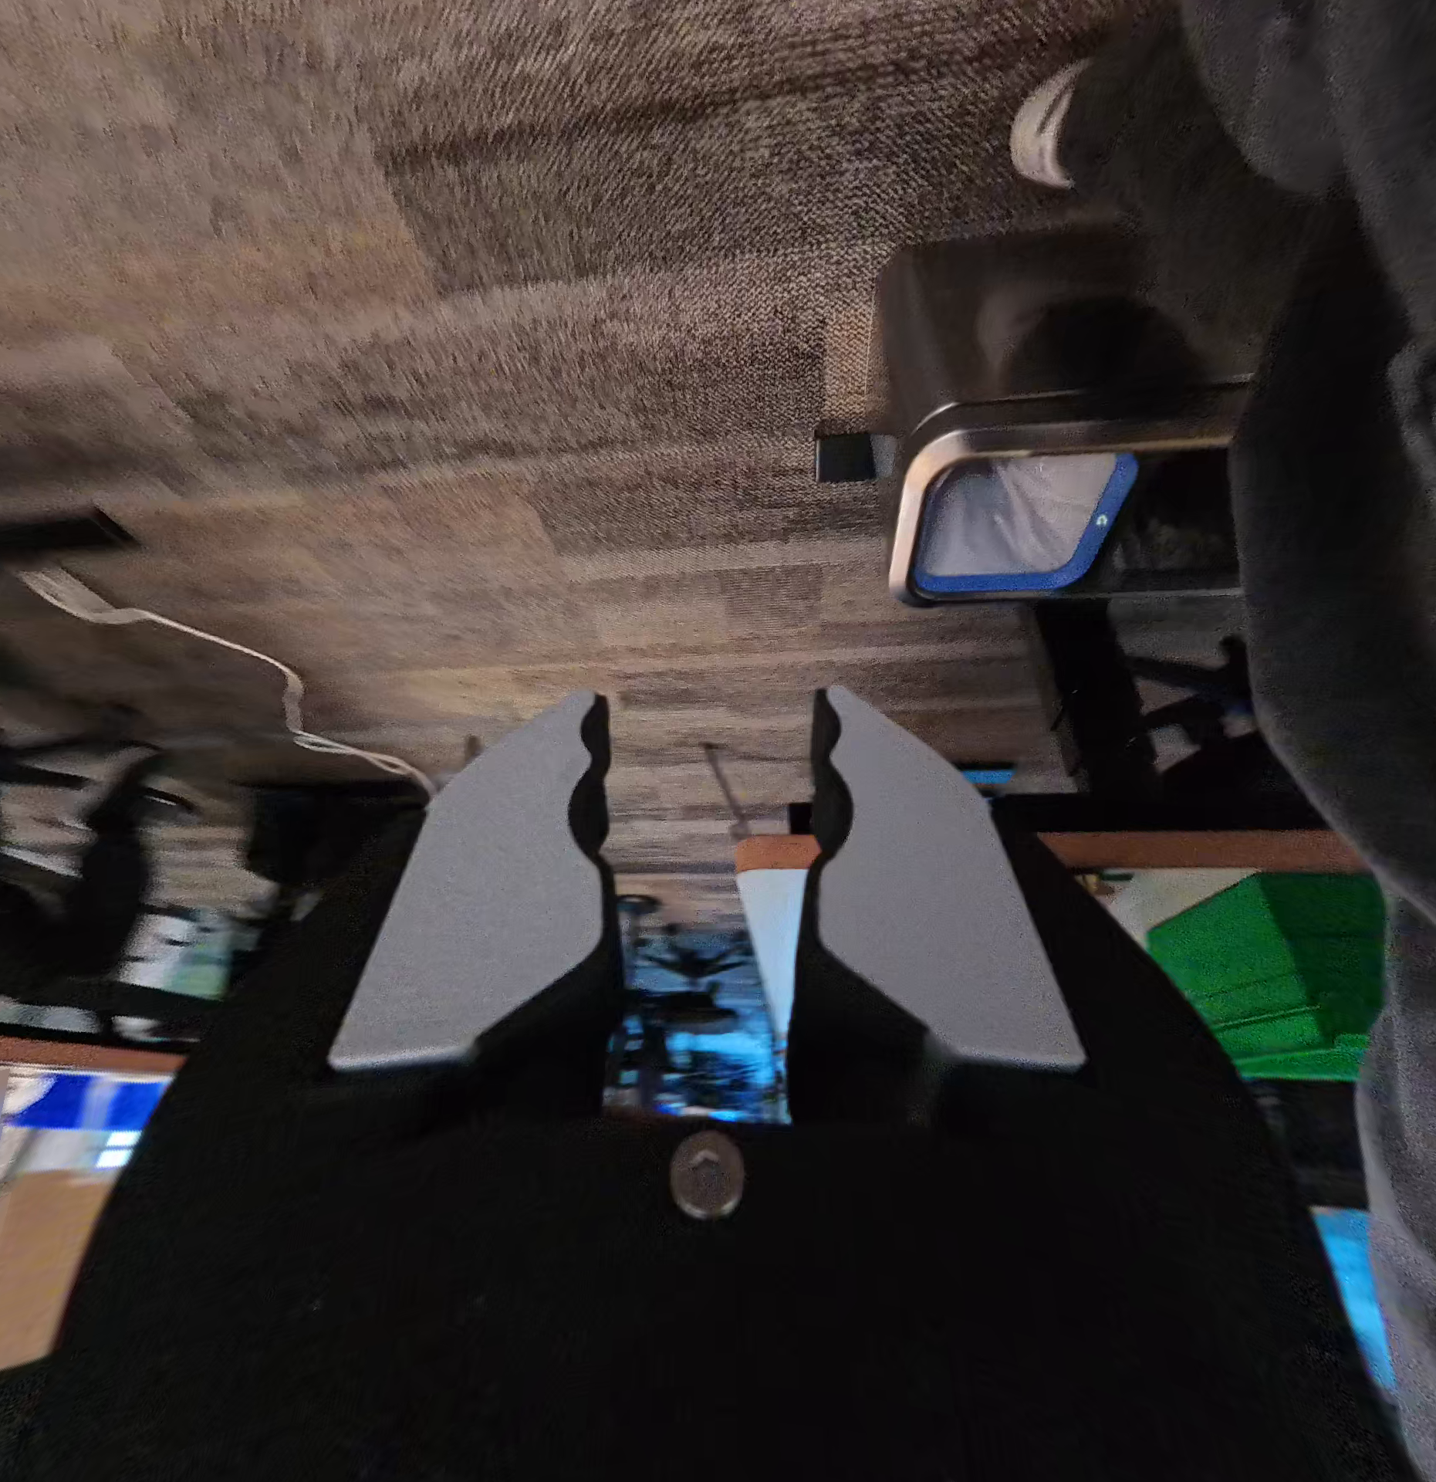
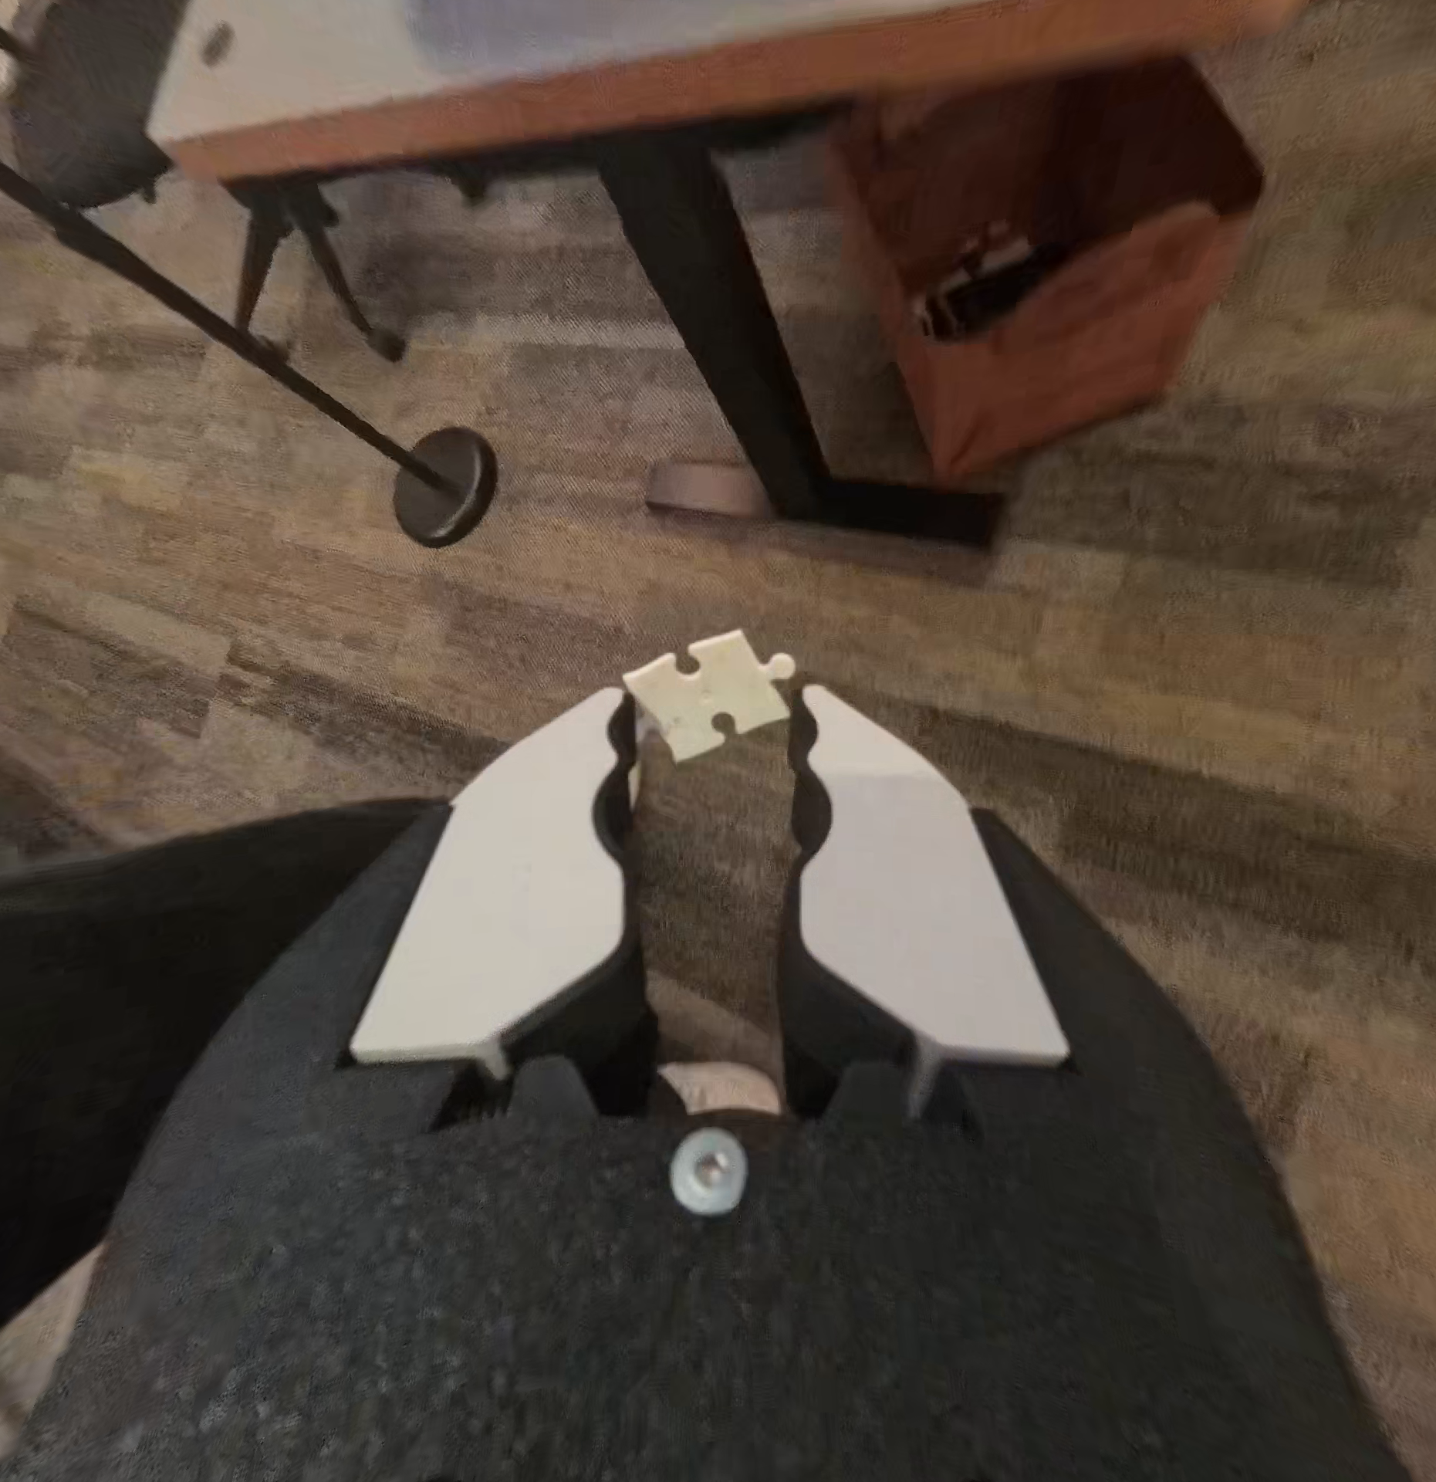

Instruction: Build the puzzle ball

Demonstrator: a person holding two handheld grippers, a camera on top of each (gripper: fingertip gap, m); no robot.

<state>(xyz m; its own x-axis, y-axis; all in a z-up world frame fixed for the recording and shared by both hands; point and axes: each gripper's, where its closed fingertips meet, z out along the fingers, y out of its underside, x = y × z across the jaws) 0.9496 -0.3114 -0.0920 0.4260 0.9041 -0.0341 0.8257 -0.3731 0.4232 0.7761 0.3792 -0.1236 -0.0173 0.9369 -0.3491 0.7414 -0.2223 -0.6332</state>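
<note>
Clearly the right tongs (image 2: 710,706) pinch a cream puzzle piece (image 2: 708,691) at their tips, high above the carpet (image 2: 1099,722). Left tongs (image 1: 710,722) gape empty, inverted, also over carpet. Such a slight tip grip could let the piece twist free and drop.

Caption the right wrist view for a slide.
Right gripper pinches a cream puzzle piece at its fingertips above patterned carpet.
</note>
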